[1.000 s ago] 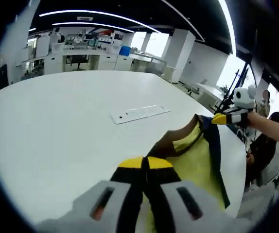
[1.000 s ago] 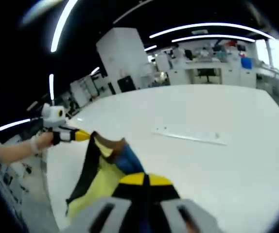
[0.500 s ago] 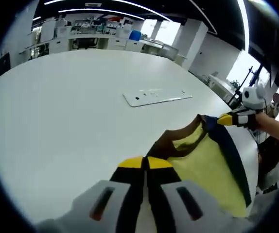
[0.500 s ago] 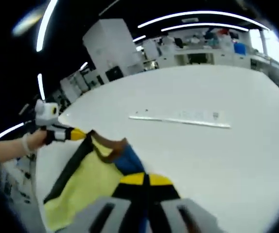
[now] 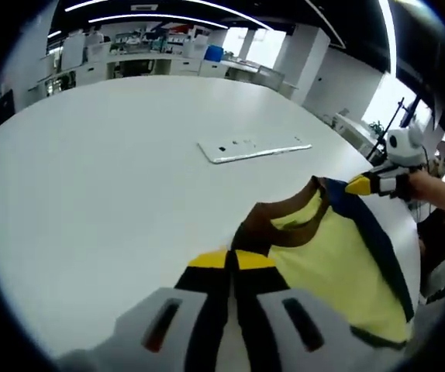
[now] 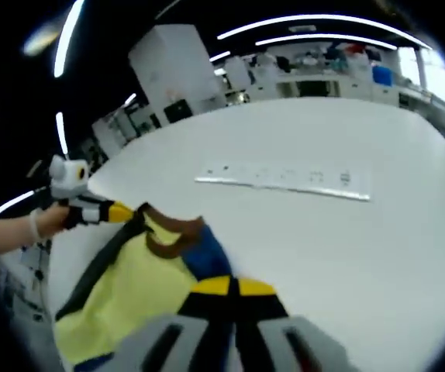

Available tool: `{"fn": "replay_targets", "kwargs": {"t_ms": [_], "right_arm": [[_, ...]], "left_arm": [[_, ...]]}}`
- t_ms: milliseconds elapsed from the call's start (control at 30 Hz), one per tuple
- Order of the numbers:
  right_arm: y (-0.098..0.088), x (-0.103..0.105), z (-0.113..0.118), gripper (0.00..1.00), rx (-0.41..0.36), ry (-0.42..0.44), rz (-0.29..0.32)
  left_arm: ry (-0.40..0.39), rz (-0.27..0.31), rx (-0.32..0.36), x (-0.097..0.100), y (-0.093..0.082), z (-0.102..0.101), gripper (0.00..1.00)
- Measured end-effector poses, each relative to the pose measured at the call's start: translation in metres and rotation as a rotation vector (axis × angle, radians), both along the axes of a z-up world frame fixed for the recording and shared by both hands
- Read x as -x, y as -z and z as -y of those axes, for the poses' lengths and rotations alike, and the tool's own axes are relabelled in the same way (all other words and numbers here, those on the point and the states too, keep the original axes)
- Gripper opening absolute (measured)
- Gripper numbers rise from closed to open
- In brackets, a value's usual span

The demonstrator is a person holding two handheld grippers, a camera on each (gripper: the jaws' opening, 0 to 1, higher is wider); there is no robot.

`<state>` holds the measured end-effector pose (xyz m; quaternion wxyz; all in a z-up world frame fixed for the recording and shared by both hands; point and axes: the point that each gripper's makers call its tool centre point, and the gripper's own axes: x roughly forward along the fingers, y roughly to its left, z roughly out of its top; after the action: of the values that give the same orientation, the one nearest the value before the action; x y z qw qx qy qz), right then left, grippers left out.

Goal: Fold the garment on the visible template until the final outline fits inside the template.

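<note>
Shirt (image 5: 327, 256) hangs stretched between my left gripper (image 5: 232, 262) and right gripper (image 6: 231, 287), both pinching it; white template (image 5: 255, 149) lies at twelve o'clock on the table (image 5: 91, 170).

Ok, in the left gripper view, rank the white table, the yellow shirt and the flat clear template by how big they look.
1. White table
2. Yellow shirt with brown collar, though it is nearest the camera
3. Flat clear template

garment (image 5: 332, 260) 1 — tongs 2 — template (image 5: 253, 149) 1 — table (image 5: 91, 178) 1
</note>
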<state>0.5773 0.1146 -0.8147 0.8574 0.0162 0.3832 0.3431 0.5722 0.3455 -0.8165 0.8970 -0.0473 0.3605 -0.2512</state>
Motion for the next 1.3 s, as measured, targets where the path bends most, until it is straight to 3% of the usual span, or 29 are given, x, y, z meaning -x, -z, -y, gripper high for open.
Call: {"fn": "replay_targets", "kwargs": {"t_ms": [100, 200, 333, 533, 667, 767, 833, 933, 1233, 1300], "right_arm": [[-0.006, 0.006, -0.003, 0.22, 0.0, -0.014, 0.01], [-0.01, 0.004, -0.004, 0.3, 0.008, -0.042, 0.047], [-0.021, 0.018, -0.004, 0.53, 0.009, -0.083, 0.081], [-0.032, 0.045, -0.005, 0.72, 0.037, -0.145, 0.12], [-0.038, 0.061, -0.001, 0.87, 0.06, -0.166, 0.143], [-0.044, 0.067, 0.0, 0.97, 0.053, -0.174, 0.159], [-0.05, 0.077, 0.0, 0.98, 0.059, -0.178, 0.169], [-0.055, 0.08, 0.0, 0.97, 0.067, -0.182, 0.189], [-0.074, 0.115, 0.001, 0.9, 0.084, -0.203, 0.225], [-0.076, 0.125, 0.001, 0.87, 0.085, -0.207, 0.234]], "left_arm": [[0.02, 0.023, -0.009, 0.002, -0.006, 0.002, 0.09], [0.037, 0.043, -0.018, 0.004, -0.015, 0.005, 0.29], [0.057, 0.072, -0.021, 0.007, -0.027, 0.01, 0.56], [0.075, 0.086, 0.022, 0.024, -0.045, 0.018, 0.88], [0.083, 0.097, 0.054, 0.042, -0.058, 0.024, 0.99], [0.07, 0.089, 0.088, 0.05, -0.065, 0.022, 0.99], [0.074, 0.089, 0.091, 0.06, -0.072, 0.026, 0.99], [0.079, 0.108, 0.093, 0.072, -0.084, 0.027, 0.99], [0.07, 0.159, 0.119, 0.103, -0.11, 0.021, 0.99], [0.07, 0.169, 0.116, 0.119, -0.118, 0.025, 0.99]]}}
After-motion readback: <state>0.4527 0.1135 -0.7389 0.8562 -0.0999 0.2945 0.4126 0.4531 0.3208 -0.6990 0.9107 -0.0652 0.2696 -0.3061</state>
